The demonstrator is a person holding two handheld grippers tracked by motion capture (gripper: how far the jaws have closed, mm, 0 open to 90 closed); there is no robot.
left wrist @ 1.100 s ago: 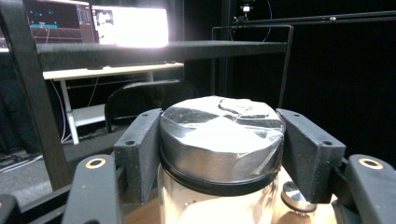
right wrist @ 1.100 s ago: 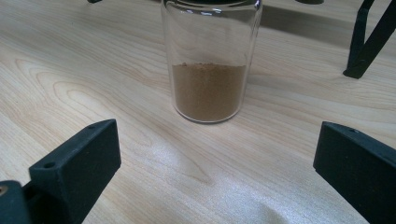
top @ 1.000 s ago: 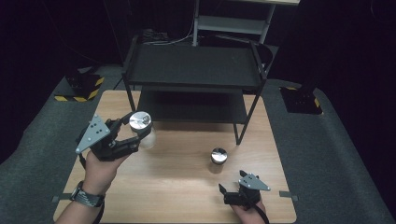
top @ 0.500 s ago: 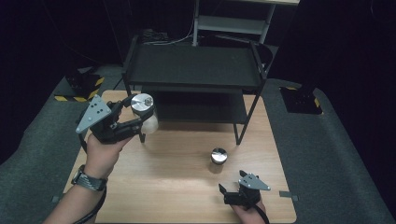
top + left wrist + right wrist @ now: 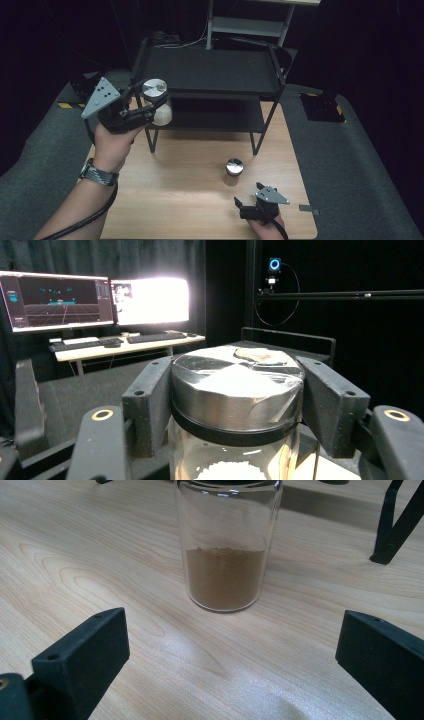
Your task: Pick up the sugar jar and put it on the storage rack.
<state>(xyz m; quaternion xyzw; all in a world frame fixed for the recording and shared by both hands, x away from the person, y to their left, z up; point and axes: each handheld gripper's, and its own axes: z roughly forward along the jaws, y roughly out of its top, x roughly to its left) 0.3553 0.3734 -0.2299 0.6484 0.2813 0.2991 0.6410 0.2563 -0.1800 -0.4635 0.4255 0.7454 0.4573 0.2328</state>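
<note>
My left gripper (image 5: 152, 100) is shut on a glass jar of white powder (image 5: 157, 102) with a silver lid (image 5: 237, 382), held in the air at the front left corner of the black two-tier rack (image 5: 210, 70). In the left gripper view both jaws clamp the jar just under the lid. A second glass jar with brown powder (image 5: 226, 545) and a silver lid (image 5: 234, 166) stands on the wooden table (image 5: 175, 190). My right gripper (image 5: 243, 207) rests open near the table's front edge, just short of that jar, its jaws wide apart.
The rack's top shelf (image 5: 215, 67) is bare, with a raised rim; its lower shelf (image 5: 215, 120) is dark. Rack legs (image 5: 256, 145) stand on the table behind the brown jar. Monitors and a desk (image 5: 95, 305) lie beyond. Grey floor mats surround the table.
My left gripper has lifted the white-powder jar up and toward the rack's front left corner. The right gripper and the brown-powder jar have stayed put.
</note>
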